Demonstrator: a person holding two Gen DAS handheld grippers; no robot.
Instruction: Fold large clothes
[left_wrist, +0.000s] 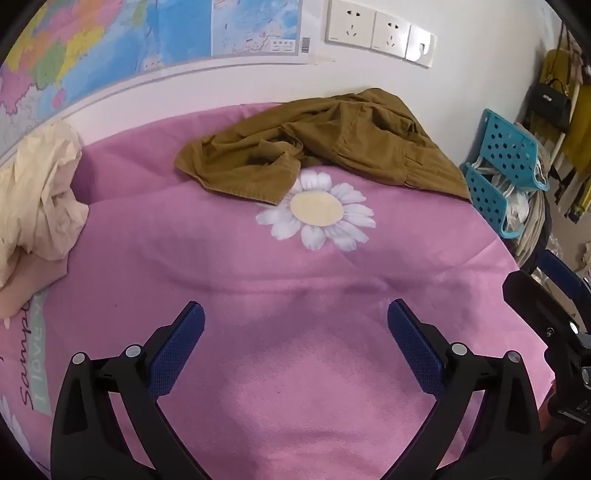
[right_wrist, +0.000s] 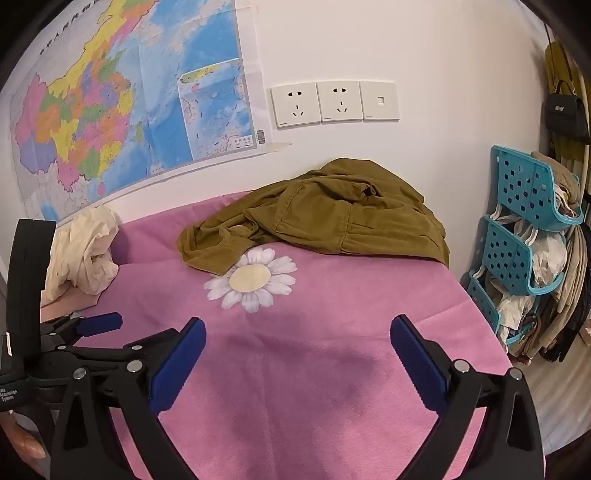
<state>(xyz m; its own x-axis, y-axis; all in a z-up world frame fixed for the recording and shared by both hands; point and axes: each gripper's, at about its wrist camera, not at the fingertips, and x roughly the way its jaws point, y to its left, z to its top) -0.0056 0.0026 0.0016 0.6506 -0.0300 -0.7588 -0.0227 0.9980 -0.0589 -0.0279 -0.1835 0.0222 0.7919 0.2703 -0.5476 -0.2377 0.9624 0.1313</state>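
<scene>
Brown jacket (left_wrist: 325, 147) is left crumpled ahead of both tools, near the wall, on the pink bed (left_wrist: 295, 369). Left tool (left_wrist: 295, 347) and right tool (right_wrist: 298, 354) are held wide, empty, ready for grabbing.

I count one olive-brown garment (right_wrist: 325, 214), one cream garment (right_wrist: 86, 254), one daisy print (right_wrist: 251, 282), two power sockets (right_wrist: 317, 103), one wall map (right_wrist: 122, 107) and three turquoise baskets (right_wrist: 517, 236).
</scene>
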